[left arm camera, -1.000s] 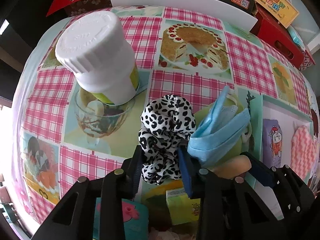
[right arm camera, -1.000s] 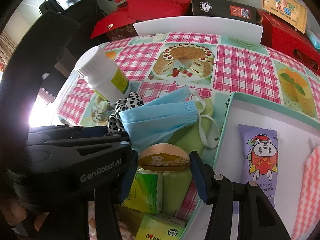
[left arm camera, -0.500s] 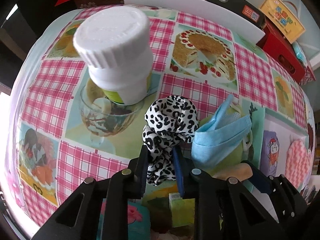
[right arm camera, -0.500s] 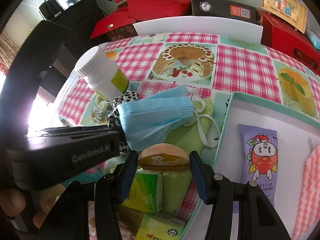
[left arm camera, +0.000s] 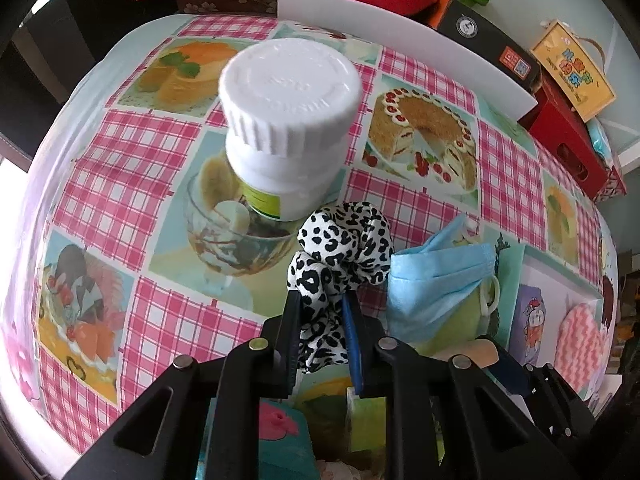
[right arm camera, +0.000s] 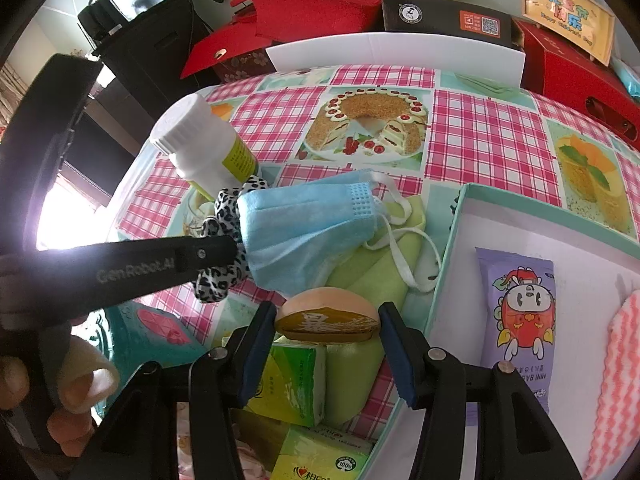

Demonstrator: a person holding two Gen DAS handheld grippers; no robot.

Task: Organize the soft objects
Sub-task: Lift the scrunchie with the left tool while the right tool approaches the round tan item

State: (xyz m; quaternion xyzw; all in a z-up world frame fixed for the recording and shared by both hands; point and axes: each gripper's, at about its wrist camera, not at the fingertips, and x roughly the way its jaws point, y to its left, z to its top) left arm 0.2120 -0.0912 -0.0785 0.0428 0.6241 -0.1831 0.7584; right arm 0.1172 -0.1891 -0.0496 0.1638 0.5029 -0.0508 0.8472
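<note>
Left gripper (left arm camera: 322, 322): my jaws, just closing, clench one leopard scrunchie (left arm camera: 340, 256), beside one white bottle (left arm camera: 288, 128).
Right gripper (right arm camera: 328, 354): I cannot tell; one tan puff (right arm camera: 326, 316) between the jaws.
Masks: one blue mask (right arm camera: 304, 228), touching scrunchie.

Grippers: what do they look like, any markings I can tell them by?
Both are black plastic frames with triangular cut-outs and silver rivets, and each has two blue-padded fingers. The left gripper shows white "GenRobot.AI" lettering along its side in the right wrist view. The right gripper looks the same build; no cables or sleeves visible.
</note>
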